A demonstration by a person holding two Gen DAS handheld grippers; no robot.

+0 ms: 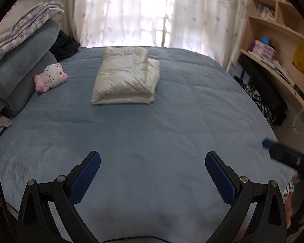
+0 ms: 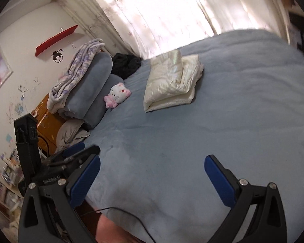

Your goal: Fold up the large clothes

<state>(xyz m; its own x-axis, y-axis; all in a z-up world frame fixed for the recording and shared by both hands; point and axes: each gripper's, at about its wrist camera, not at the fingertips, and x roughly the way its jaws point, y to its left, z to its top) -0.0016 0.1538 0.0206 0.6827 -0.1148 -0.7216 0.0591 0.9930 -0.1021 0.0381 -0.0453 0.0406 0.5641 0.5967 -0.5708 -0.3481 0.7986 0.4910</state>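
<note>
A cream, shiny garment [image 1: 126,77] lies folded into a thick rectangle on the far half of the blue bed [image 1: 152,131]. The right wrist view shows the same folded garment [image 2: 172,81] at upper middle. My left gripper [image 1: 152,160] hangs open over the near part of the bed, well short of the garment, with nothing between its blue pads. My right gripper [image 2: 152,164] is open too, over the bed's near edge and empty. Its dark body also shows at the right edge of the left wrist view. The left gripper's body [image 2: 56,162] shows at the lower left of the right wrist view.
A white and pink plush toy [image 1: 50,77] leans against stacked blue-grey pillows [image 1: 24,77] with a patterned blanket [image 1: 20,30] on top. Dark cloth [image 1: 64,44] sits at the bed's far left corner. Curtains [image 1: 152,10] hang behind; shelves [image 1: 277,40] stand on the right.
</note>
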